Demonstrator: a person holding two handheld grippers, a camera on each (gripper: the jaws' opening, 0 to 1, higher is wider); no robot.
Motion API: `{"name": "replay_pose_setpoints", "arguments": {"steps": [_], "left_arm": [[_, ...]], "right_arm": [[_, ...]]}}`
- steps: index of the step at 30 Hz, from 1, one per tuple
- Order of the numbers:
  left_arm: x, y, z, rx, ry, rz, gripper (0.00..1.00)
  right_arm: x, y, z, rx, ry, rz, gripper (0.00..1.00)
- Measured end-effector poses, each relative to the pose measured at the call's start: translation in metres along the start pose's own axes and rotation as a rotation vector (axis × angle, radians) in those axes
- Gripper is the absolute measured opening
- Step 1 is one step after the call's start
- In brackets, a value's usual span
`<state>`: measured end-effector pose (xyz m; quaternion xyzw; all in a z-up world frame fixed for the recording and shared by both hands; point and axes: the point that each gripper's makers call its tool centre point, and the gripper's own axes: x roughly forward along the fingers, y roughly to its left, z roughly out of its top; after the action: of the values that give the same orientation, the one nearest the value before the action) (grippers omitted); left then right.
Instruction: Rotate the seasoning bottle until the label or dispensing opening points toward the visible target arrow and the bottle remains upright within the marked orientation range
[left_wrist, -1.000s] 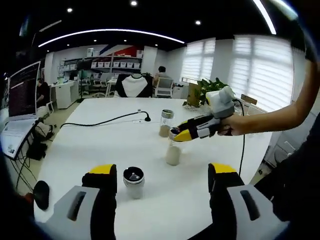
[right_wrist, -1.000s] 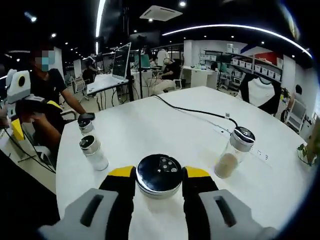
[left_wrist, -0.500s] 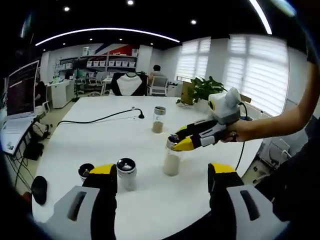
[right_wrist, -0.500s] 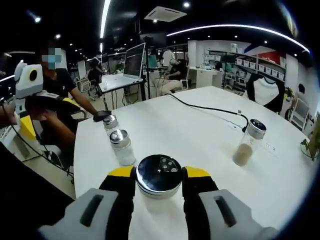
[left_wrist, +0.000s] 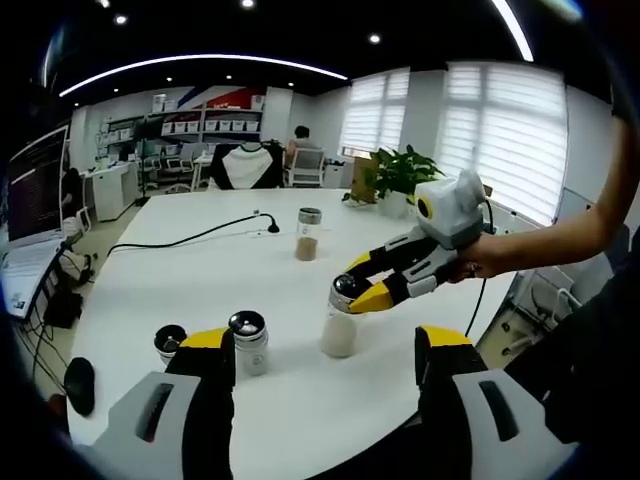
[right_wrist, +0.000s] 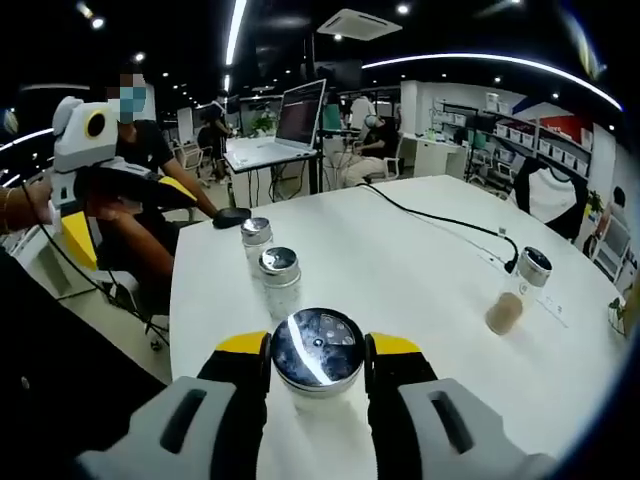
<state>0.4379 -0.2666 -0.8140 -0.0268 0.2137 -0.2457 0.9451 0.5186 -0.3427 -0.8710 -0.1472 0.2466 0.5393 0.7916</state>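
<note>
Turned a little since the earlier frame, the cap (right_wrist: 318, 360) now shows its holes at another angle. Right gripper (right_wrist: 318, 372) is clamped on this cap; the bottle (left_wrist: 340, 320) stands upright on the table (left_wrist: 200, 270). Left gripper (left_wrist: 320, 375) is open, idle. No arrow visible, so I cannot judge how much rotation is left.

Right hand-held gripper (left_wrist: 352, 291) clamped around upright seasoning bottle (left_wrist: 340, 320)
</note>
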Motion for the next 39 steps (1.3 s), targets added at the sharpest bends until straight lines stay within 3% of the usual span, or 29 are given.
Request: {"name": "replay_pose_setpoints", "arguments": {"steps": [13,17,21,23,26,30,33,39], "left_arm": [[0.009,-0.017,-0.015,0.033,0.059,-0.07,0.74],[0.016,-0.023,-0.022,0.052,0.086,-0.09,0.74],[0.027,-0.029,-0.027,0.106,0.104,-0.128,0.73],[0.034,-0.032,-0.033,0.142,0.141,-0.154,0.73],[0.044,-0.035,-0.032,0.199,0.138,-0.181,0.73],[0.06,-0.033,-0.034,0.228,0.15,-0.21,0.72],[0.075,-0.031,-0.037,0.236,0.159,-0.245,0.66],[0.094,-0.028,-0.045,0.271,0.19,-0.279,0.65]], "right_arm": [[-0.009,0.021,-0.001,-0.066,0.002,0.105,0.33],[-0.011,0.025,-0.006,-0.17,0.063,0.115,0.33],[-0.011,0.032,-0.009,-0.286,0.104,0.143,0.33],[-0.011,0.034,-0.008,-0.314,0.107,0.146,0.32],[-0.012,0.032,-0.01,-0.392,0.14,0.155,0.32],[-0.012,0.034,-0.008,-0.438,0.155,0.191,0.32],[-0.01,0.036,-0.008,-0.459,0.172,0.227,0.32],[-0.01,0.04,-0.008,-0.516,0.196,0.293,0.32]]}}
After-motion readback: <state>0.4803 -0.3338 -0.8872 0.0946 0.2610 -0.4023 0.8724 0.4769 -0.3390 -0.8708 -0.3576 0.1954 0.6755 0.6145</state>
